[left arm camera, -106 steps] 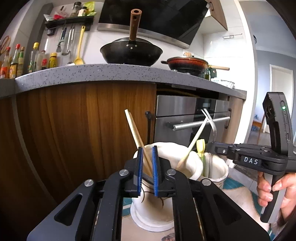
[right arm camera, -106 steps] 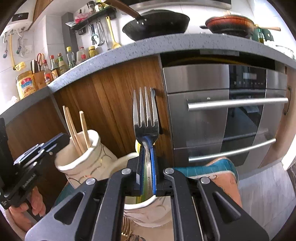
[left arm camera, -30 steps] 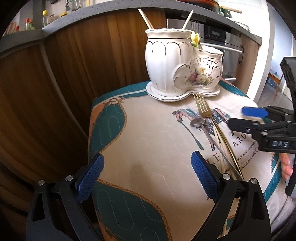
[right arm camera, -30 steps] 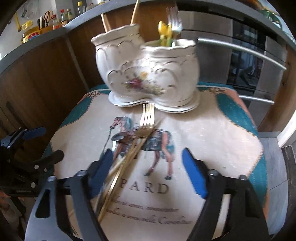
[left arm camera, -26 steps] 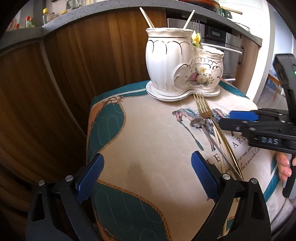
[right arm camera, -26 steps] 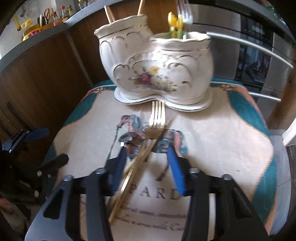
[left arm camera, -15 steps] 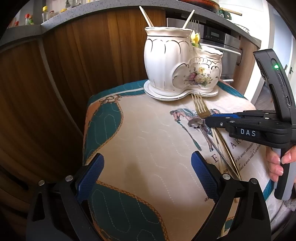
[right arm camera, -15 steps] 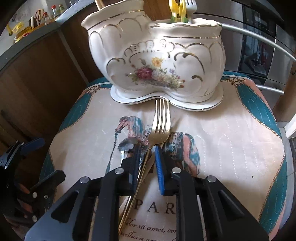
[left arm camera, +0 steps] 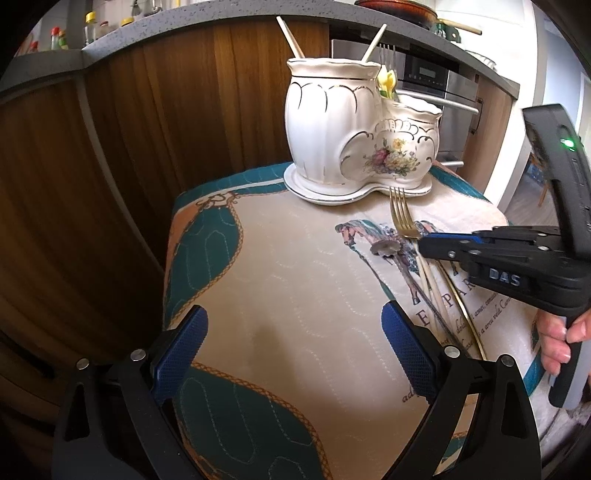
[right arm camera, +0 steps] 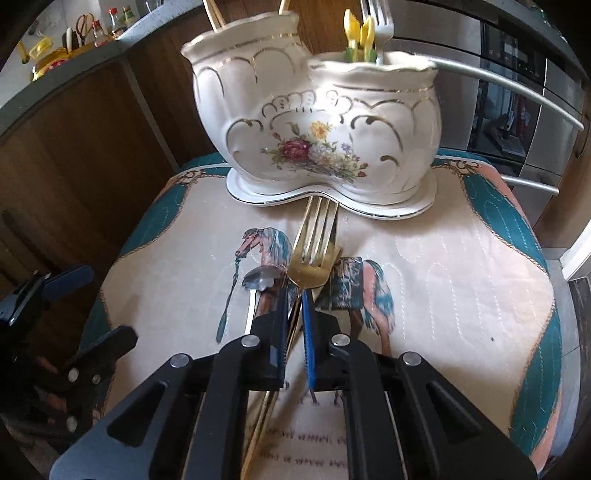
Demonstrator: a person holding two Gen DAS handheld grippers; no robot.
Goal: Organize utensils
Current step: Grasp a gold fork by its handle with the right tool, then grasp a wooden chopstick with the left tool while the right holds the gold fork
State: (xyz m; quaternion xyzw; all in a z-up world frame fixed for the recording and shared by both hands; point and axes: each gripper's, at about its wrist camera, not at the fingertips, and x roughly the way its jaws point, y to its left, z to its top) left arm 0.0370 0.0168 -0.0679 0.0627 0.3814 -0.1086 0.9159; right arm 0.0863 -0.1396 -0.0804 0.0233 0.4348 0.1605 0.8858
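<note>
Utensils lay in a small bundle on the quilted horse-print cloth [right arm camera: 424, 258] in front of the white ceramic holder [right arm camera: 317, 122]: one gold fork [right arm camera: 314, 254], one small silver spoon [right arm camera: 258, 280] just to its left, and two pale chopsticks [left arm camera: 430, 284] running alongside the fork's handle. The gold fork's tines pointed at the holder and reached almost to its base plate.

The right gripper [right arm camera: 293, 321] had its two blue-padded fingers drawn close together around the fork's neck, just behind the head, clamping it while it lay on the cloth. The left gripper [left arm camera: 295, 350] hovered over the bare near part of the cloth with its two fingers spread wide apart and nothing between them.

The holder had two compartments. The taller left one held two chopsticks [left arm camera: 291, 40] leaning apart. The lower right one, painted with flowers, held one silver fork [right arm camera: 380, 20] and a yellow-topped utensil [right arm camera: 360, 31] whose kind could not be told.
</note>
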